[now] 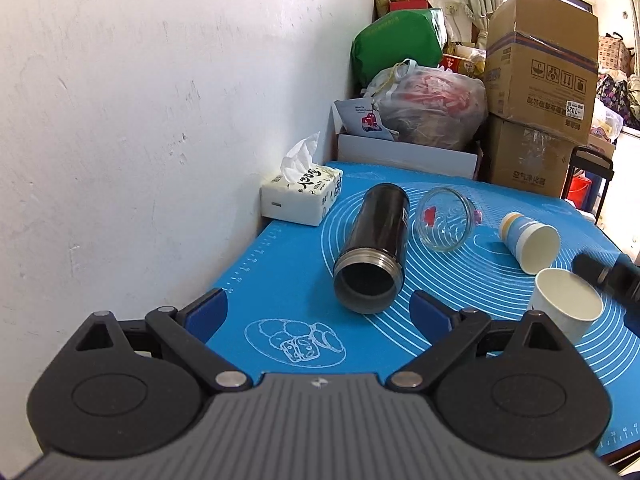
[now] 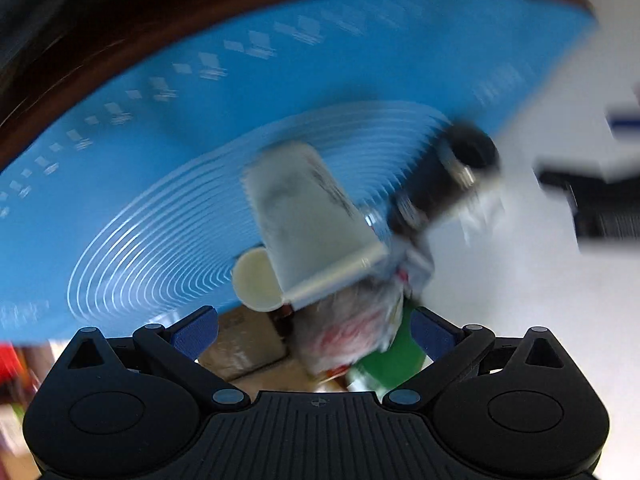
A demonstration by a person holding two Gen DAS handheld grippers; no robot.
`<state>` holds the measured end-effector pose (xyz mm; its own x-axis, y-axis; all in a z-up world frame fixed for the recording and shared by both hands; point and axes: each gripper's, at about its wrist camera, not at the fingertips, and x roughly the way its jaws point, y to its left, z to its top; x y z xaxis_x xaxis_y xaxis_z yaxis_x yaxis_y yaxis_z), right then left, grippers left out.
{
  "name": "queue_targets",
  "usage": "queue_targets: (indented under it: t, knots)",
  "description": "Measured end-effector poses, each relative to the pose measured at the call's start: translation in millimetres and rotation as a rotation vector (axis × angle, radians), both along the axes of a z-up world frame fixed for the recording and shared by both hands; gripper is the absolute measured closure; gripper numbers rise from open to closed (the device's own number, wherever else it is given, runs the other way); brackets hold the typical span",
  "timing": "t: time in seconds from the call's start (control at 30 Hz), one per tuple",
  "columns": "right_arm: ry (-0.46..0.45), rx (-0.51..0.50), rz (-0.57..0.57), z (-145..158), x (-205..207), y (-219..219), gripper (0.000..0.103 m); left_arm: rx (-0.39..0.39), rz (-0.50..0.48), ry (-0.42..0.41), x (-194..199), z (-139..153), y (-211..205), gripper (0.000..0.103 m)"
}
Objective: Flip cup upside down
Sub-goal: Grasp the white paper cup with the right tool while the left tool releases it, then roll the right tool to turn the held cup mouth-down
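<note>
A white paper cup [image 1: 566, 304] stands mouth up on the blue mat [image 1: 280, 264] at the right. A striped paper cup [image 1: 530, 242], a glass cup [image 1: 444, 220] and a black thermos [image 1: 372, 252] lie on their sides. My left gripper [image 1: 318, 316] is open and empty, low over the mat before the thermos. The right wrist view is rolled upside down and blurred; my right gripper [image 2: 316, 328] is open and empty, with the white cup [image 2: 312, 216] ahead of it. Part of the right gripper [image 1: 612, 276] shows beside the white cup.
A tissue pack [image 1: 300, 196] sits against the white wall [image 1: 140, 120] at the mat's far left. Boxes [image 1: 536, 92], a plastic bag [image 1: 432, 104] and a green bag [image 1: 396, 40] are piled behind the table. The striped cup's mouth [image 2: 256, 280] shows in the right wrist view.
</note>
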<state>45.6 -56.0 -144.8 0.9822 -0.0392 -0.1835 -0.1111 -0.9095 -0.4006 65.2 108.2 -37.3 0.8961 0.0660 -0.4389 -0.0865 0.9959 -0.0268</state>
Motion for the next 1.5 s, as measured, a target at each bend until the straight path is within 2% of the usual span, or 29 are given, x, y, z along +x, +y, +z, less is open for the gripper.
queue_targets:
  t: [0.13, 0.3, 0.43, 0.53, 0.63, 0.7, 0.83, 1.0, 1.1, 1.2, 1.27, 1.5]
  knots:
    - [0.034, -0.186, 0.078, -21.9, 2.3, -6.7, 0.000, 0.004, -0.019, 0.010, 3.0, -5.5, 0.2, 0.006]
    - [0.063, -0.295, 0.134, -33.1, 19.0, -8.1, 0.000, -0.012, -0.032, 0.017, 7.4, -9.3, 0.8, 0.006]
    - [0.090, -0.313, 0.093, -35.2, 26.6, -4.0, 0.004, -0.015, -0.043, 0.024, 10.7, -11.6, -2.7, 0.006]
    - [0.102, -0.315, 0.074, -37.5, 29.0, -4.5, 0.013, -0.013, -0.048, 0.027, 12.0, -12.8, -4.6, 0.006]
    - [0.107, -0.318, 0.056, -39.5, 28.1, -7.3, 0.030, -0.013, -0.051, 0.030, 11.7, -13.9, -5.2, 0.006]
    - [0.098, -0.326, 0.057, -40.3, 29.7, -9.1, 0.047, -0.012, -0.050, 0.031, 11.8, -14.3, -4.4, 0.006]
    - [0.111, -0.323, 0.049, -36.5, 31.7, -7.4, 0.048, -0.013, -0.049, 0.033, 13.3, -14.4, -3.7, 0.006]
    - [0.099, -0.266, 0.052, -31.1, 31.2, -5.7, 0.050, -0.005, -0.055, 0.029, 12.2, -12.4, -6.0, 0.006]
    - [0.073, -0.195, 0.048, -22.7, 33.9, -3.0, 0.050, -0.002, -0.056, 0.025, 11.6, -10.1, -8.2, 0.006]
    - [0.047, -0.063, 0.017, -9.6, 36.4, 1.0, 0.050, -0.003, -0.058, 0.020, 12.2, -6.4, -10.4, 0.006]
    - [0.041, 0.082, -0.028, 2.9, 37.0, 6.8, 0.050, 0.001, -0.060, 0.015, 13.1, -3.6, -12.6, 0.006]
    - [-0.017, 0.712, -0.193, 56.9, 40.3, 19.2, 0.050, 0.005, -0.065, -0.001, 18.9, 7.1, -20.6, 0.006]
